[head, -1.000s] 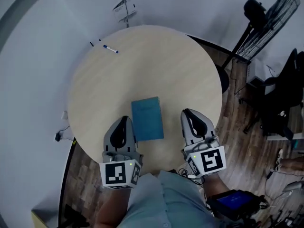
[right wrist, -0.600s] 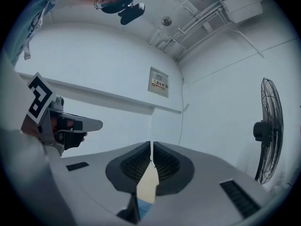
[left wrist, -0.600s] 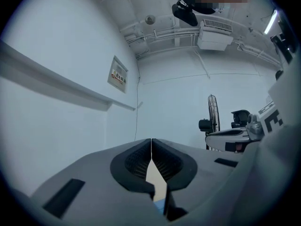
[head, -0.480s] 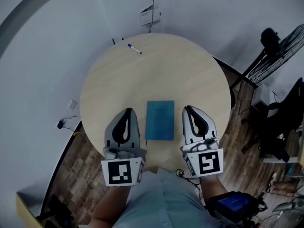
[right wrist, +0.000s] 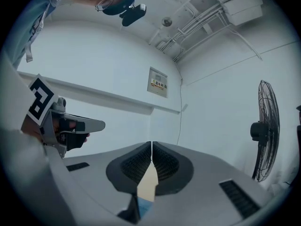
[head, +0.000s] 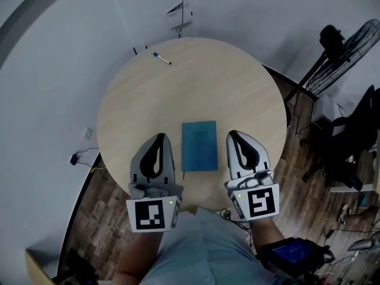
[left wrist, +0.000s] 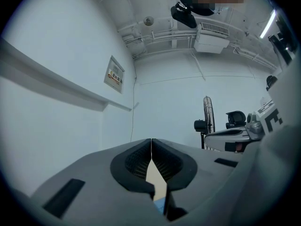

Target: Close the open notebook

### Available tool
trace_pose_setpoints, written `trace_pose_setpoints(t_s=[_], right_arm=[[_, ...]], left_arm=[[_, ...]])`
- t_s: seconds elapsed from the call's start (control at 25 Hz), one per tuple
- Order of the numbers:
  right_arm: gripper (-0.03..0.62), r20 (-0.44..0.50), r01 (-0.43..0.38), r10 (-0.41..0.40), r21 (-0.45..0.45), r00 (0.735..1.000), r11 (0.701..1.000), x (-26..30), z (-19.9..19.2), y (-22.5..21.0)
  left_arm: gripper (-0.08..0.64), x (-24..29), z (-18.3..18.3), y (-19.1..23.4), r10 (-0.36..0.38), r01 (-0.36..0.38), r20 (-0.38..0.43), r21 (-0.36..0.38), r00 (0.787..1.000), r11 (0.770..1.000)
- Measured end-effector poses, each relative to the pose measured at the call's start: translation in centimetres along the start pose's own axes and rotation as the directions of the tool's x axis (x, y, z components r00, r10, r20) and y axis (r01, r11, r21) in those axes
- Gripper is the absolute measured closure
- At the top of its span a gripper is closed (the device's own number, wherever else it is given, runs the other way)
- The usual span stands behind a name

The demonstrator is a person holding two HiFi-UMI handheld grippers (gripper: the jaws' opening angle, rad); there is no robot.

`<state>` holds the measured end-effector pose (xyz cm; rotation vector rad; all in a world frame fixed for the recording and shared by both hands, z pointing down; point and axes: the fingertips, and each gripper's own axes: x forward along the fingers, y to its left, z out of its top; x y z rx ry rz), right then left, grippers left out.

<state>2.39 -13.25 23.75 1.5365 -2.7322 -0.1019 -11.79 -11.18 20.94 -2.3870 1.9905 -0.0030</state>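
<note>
A teal notebook (head: 199, 145) lies closed and flat on the round pale wood table (head: 148, 100), near its front edge. My left gripper (head: 156, 138) hovers just left of the notebook, my right gripper (head: 236, 136) just right of it, both held level above the table and pointing away from me. The jaws of each are shut with nothing between them. Through the left gripper (left wrist: 151, 141) only a sliver of table and a blue corner shows. The right gripper (right wrist: 151, 144) shows the same.
A blue-capped marker (head: 161, 58) lies at the table's far edge. A standing fan (head: 350, 46) and a black office chair (head: 350, 135) stand to the right on the wood floor. White walls curve behind and to the left of the table.
Both grippers have lifted and drawn back from beside the notebook over the second. The head view has shifted, so the table and notebook sit further right. Over the last half second the hands held still.
</note>
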Motion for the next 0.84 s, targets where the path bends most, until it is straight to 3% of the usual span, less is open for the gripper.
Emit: trace_pose_setpoints(t_s=[0.4,0.84], right_arm=[[0.545,-0.005,0.014,-0.014,0.014,1.0,1.0,-0.23,-0.66,-0.6],[0.545,-0.005,0.016,-0.016,0.015,1.0,1.0,-0.23,-0.63,-0.62]], left_arm=[[0.54,0.75,-0.37,-0.7,-0.029,0.03,-0.015,0.035,0.999,0.999],[0.54,0.72,-0.59,-1.0,-0.039,0.039,-0.021,0.027,0.999,0.999]])
